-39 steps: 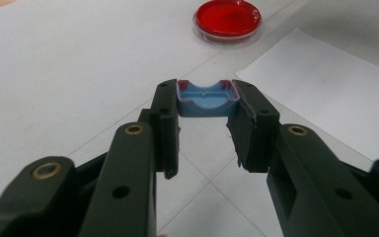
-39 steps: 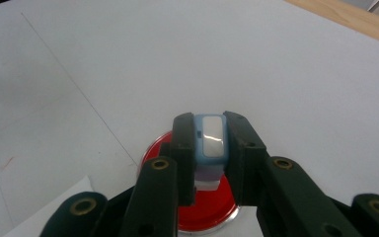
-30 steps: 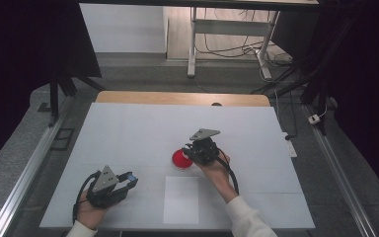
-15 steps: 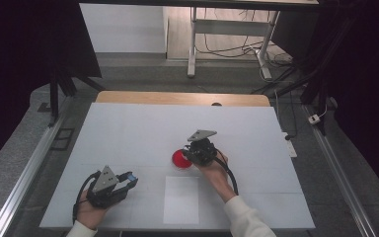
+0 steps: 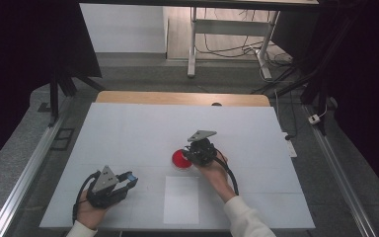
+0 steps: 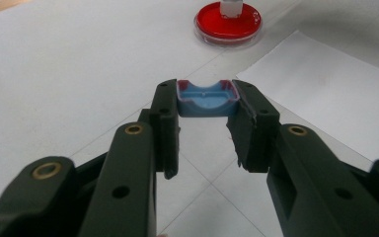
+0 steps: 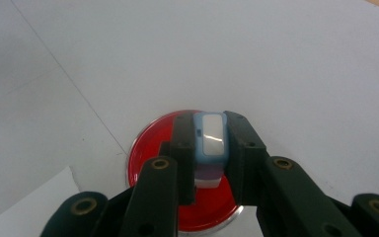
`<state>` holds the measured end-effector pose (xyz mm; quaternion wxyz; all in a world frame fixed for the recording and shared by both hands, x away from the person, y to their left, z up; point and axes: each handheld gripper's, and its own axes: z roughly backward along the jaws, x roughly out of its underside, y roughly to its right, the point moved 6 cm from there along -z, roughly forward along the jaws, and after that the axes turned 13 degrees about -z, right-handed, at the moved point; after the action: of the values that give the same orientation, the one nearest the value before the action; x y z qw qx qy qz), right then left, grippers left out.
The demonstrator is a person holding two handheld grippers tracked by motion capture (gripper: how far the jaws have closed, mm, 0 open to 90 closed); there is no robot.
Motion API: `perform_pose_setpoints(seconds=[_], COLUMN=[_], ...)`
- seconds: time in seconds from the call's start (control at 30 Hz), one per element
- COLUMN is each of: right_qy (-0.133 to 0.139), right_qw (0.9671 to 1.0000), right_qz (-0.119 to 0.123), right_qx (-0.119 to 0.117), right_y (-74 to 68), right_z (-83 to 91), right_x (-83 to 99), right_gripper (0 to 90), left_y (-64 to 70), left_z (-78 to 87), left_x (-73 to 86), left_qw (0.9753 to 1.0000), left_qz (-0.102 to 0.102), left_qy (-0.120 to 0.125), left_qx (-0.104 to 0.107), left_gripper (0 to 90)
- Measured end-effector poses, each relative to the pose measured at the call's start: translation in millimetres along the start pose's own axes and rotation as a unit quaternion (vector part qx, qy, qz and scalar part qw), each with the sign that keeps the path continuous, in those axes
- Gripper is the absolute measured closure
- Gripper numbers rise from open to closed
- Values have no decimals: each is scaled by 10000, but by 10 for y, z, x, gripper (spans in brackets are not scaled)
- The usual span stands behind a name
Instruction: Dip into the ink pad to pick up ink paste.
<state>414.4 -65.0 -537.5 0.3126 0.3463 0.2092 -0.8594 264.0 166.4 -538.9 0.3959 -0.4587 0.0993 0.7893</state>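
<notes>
- The petri dish (image 5: 181,159) lies on the desk (image 5: 128,128), near its middle.
- A sheet of paper (image 5: 181,199) lies flat on the desk, just nearer the person than the dish.
- The right hand-held gripper (image 5: 191,157) sits over the dish's right side, with a small cartridge (image 7: 210,143) between its jaws, above the dish.
- The left hand-held gripper (image 5: 128,180) is left of the paper, well apart from the dish, with a small tray-like piece (image 6: 206,98) between its jaw tips.
</notes>
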Motion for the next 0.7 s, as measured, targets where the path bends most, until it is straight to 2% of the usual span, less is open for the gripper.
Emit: perform_pose_setpoints(seconds=[0.7], right_qy=[109], right_qw=[9999], right_qz=[7], right_qx=[-1], right_y=[-15], right_z=[28], right_x=[-15], right_gripper=[750], left_y=[-13], left_z=[2], left_x=[8], left_qw=[10000], left_qz=[10], left_qy=[-14], left_qx=[-27], left_gripper=[654])
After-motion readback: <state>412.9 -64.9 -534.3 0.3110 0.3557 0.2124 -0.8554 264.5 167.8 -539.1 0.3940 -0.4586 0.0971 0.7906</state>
